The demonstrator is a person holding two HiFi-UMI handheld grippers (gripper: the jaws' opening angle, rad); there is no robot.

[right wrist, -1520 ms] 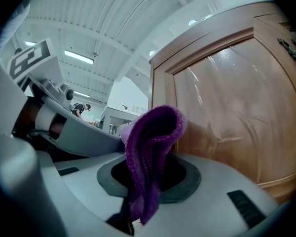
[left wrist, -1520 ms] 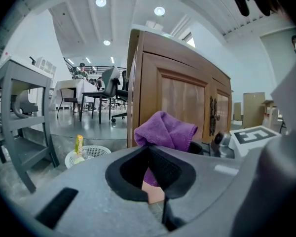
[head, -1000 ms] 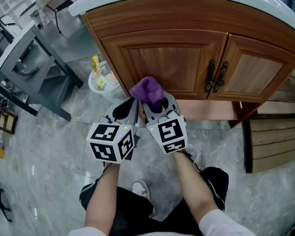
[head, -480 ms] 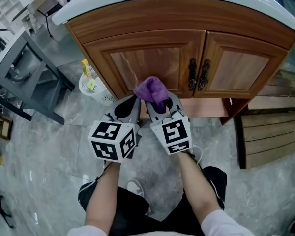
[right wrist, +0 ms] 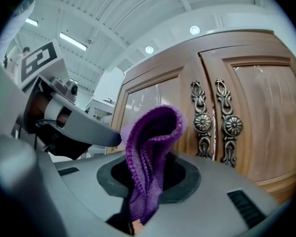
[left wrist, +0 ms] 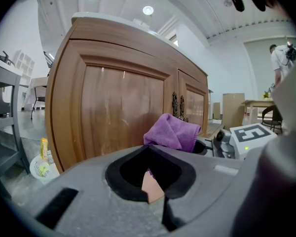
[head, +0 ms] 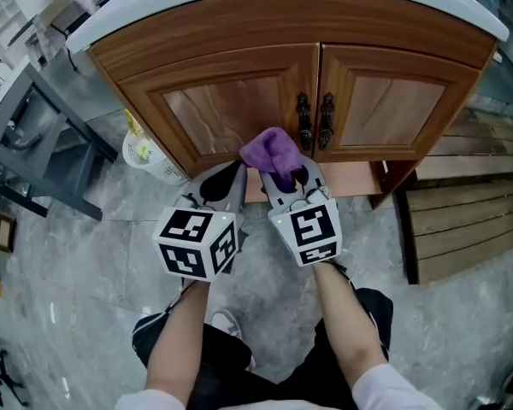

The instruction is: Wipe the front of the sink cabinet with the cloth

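Right gripper (head: 284,180): jaws clamped on purple cloth (head: 272,150), with fold bunched above tips, likely as wiping pad. Cloth sits before cabinet (head: 231,109) lower edge, near door handles (head: 314,120) (contact not confirmable). Left gripper (head: 225,184): jaws together, empty, held alongside, apparently clear of wiping path.

Side by side, aimed forward: left gripper (head: 227,182), jaws together, empty; right gripper (head: 286,180) clamped on cloth (head: 272,150).

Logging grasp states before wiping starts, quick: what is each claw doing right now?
Left claw: closed, holding nothing.
Right claw: closed on the purple cloth.
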